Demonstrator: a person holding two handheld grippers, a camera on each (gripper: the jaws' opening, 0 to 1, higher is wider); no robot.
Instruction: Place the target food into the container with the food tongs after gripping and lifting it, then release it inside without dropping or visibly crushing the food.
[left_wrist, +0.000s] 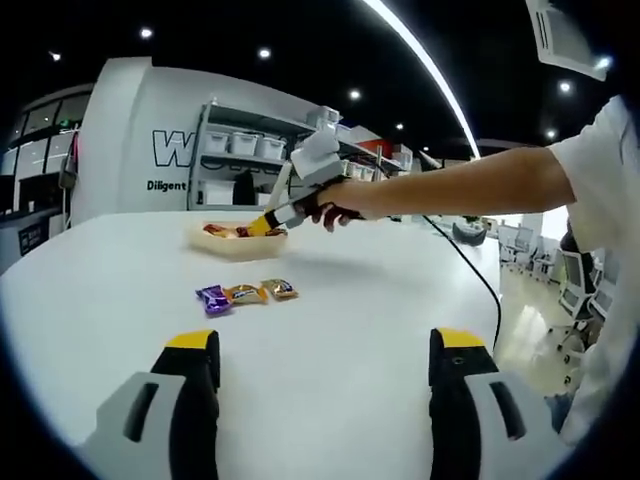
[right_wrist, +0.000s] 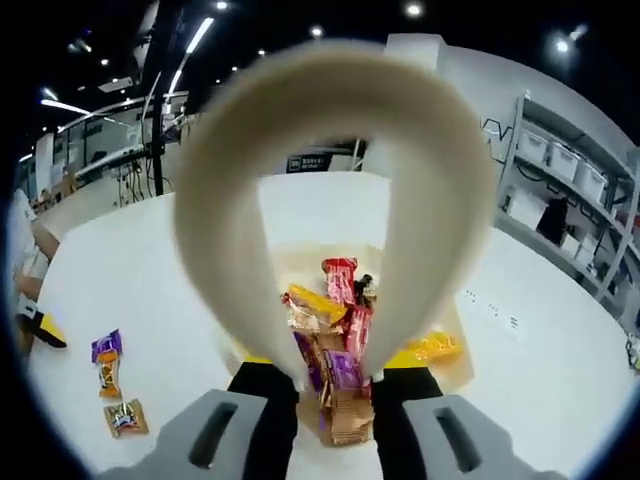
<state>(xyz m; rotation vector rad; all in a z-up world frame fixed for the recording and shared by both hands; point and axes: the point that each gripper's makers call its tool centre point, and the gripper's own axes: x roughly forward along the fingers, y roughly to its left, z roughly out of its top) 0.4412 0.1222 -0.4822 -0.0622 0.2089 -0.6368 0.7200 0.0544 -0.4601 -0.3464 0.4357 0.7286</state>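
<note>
My right gripper (right_wrist: 335, 372) is shut on the beige food tongs (right_wrist: 228, 200), whose loop arches up in front of the camera. It hangs over the shallow cream container (right_wrist: 290, 262), which holds several wrapped snacks (right_wrist: 338, 280). A purple-and-brown wrapper (right_wrist: 340, 390) lies between the tong arms; I cannot tell if it is gripped. In the left gripper view a hand holds the right gripper (left_wrist: 268, 224) at the container (left_wrist: 213, 243). Three wrapped candies (left_wrist: 245, 294) lie on the white table nearer me. My left gripper (left_wrist: 325, 355) stands open with nothing in it.
The three loose candies (right_wrist: 108, 372) lie left of the container, near the left gripper's yellow tip (right_wrist: 40, 330). A black cable (left_wrist: 482, 282) runs along the table's right side. Shelving with bins (left_wrist: 250, 160) stands behind the table, and office chairs (left_wrist: 560, 270) to the right.
</note>
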